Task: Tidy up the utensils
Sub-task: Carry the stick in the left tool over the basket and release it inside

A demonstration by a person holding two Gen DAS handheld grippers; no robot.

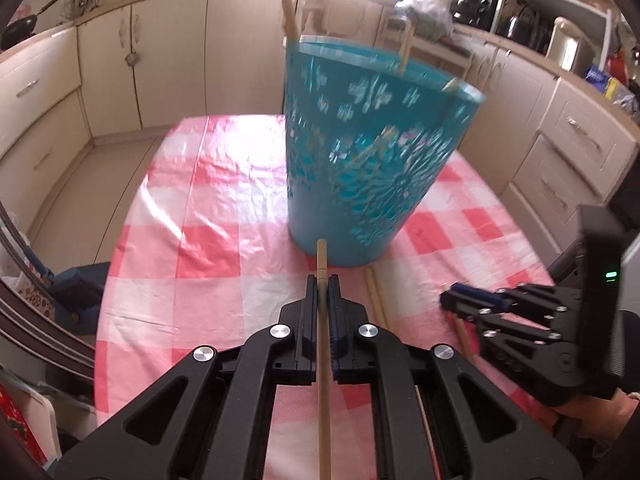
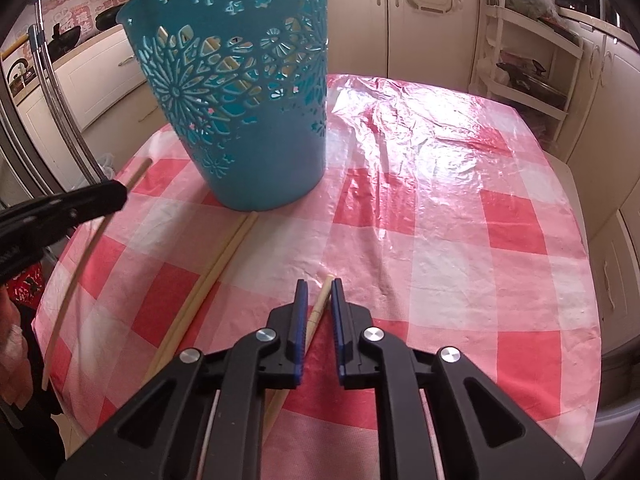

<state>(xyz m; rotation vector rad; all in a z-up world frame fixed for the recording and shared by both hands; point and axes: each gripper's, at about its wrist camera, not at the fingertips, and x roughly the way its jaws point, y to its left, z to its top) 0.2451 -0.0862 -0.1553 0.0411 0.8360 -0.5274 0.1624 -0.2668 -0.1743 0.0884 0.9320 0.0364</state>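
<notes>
Wooden chopstick (image 1: 322,320) sat clamped in my left gripper (image 1: 322,300), jaws pinched tight on it, the stick running lengthwise between the pads with its tip poking out toward the base of the teal basket (image 1: 368,152). I read that as a lengthwise hold so the stick could be tipped up and dropped in over the basket rim. Basket already held a few sticks, their ends standing above the rim, so it was clearly the collecting bin.

My right gripper (image 2: 320,304) was narrowed around another chopstick (image 2: 320,308) that lay on the checked tablecloth (image 2: 440,240), to the near right of the basket. Jaws were close on each side, but a sliver of gap showed on both pads, so I judged it not yet gripped; the stick looked to be resting on the cloth, angled across the jaw line rather than along it. It would probably twist if squeezed like that.

Out from there, a pair of chopsticks (image 2: 224,256) lay side by side on the cloth, tips touching or just short of the basket's foot, between my two grippers. In the right wrist view the left gripper's stick showed as a long pale rod left of the basket. Basket stood upright, mid-table. Left view was motion-blurred, so fine contact there I couldn't tell.
</notes>
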